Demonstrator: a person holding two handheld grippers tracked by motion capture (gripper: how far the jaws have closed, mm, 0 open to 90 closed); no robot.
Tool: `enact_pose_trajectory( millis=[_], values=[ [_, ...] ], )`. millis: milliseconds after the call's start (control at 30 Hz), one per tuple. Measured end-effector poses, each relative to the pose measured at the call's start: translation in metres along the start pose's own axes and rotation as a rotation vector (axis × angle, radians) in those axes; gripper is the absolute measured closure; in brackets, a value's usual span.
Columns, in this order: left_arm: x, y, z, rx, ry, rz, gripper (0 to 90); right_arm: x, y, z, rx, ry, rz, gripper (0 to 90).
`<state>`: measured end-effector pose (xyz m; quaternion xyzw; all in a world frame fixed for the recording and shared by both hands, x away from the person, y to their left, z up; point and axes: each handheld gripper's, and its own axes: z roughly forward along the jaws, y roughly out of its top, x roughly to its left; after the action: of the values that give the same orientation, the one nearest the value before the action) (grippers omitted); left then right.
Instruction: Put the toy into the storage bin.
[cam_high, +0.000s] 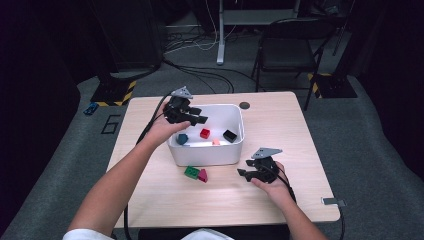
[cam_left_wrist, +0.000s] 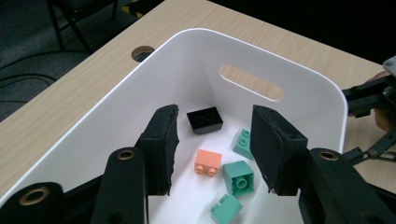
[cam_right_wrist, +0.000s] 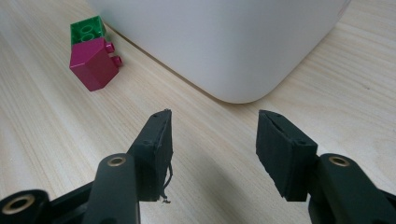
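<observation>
A white bin (cam_high: 205, 156) stands mid-table; in the left gripper view its far wall (cam_left_wrist: 299, 84) has a handle slot. My left gripper (cam_high: 197, 119) (cam_left_wrist: 215, 135) hovers over the bin's left part, open, nothing between the jaws. Inside lie a black brick (cam_high: 230, 135) (cam_left_wrist: 204, 120), a salmon brick (cam_high: 216, 142) (cam_left_wrist: 208, 162), a red brick (cam_high: 205, 133) and several teal bricks (cam_left_wrist: 238, 177). My right gripper (cam_high: 242, 173) (cam_right_wrist: 214, 140) rests low over the table right of the bin, open and empty. A green brick (cam_high: 191, 172) (cam_right_wrist: 87, 31) and a magenta brick (cam_high: 202, 175) (cam_right_wrist: 93, 64) touch each other in front of the bin.
A round cable hole (cam_high: 244, 105) (cam_left_wrist: 142, 52) sits in the tabletop behind the bin. A small grey piece (cam_high: 333, 201) lies at the table's right front edge. Beyond the table stand a black chair (cam_high: 290, 45) and floor cables.
</observation>
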<state>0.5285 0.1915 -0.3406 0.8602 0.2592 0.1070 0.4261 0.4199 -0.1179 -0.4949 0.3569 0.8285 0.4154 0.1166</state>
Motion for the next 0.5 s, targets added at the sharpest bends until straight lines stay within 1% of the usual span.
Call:
enact_pose_trajectory(
  millis=[167,233,367,433,500],
  values=[
    [-0.005,-0.003,-0.014,0.002,0.004,0.014,51.2,0.000,0.000,0.000,0.000,-0.001,0.001,45.6],
    [-0.008,-0.004,-0.019,0.002,-0.001,0.021,50.8,0.000,0.000,0.000,0.000,-0.001,0.003,45.6],
    [-0.016,-0.009,-0.031,-0.011,-0.018,0.023,50.5,0.000,0.000,0.000,0.002,-0.002,0.007,45.6],
    [-0.020,-0.011,-0.035,-0.020,-0.023,0.027,50.5,0.000,0.000,0.000,0.000,-0.004,0.008,45.6],
    [-0.025,-0.015,-0.040,-0.018,-0.026,0.038,50.5,0.000,0.000,0.000,-0.001,-0.004,0.009,45.6]
  ],
)
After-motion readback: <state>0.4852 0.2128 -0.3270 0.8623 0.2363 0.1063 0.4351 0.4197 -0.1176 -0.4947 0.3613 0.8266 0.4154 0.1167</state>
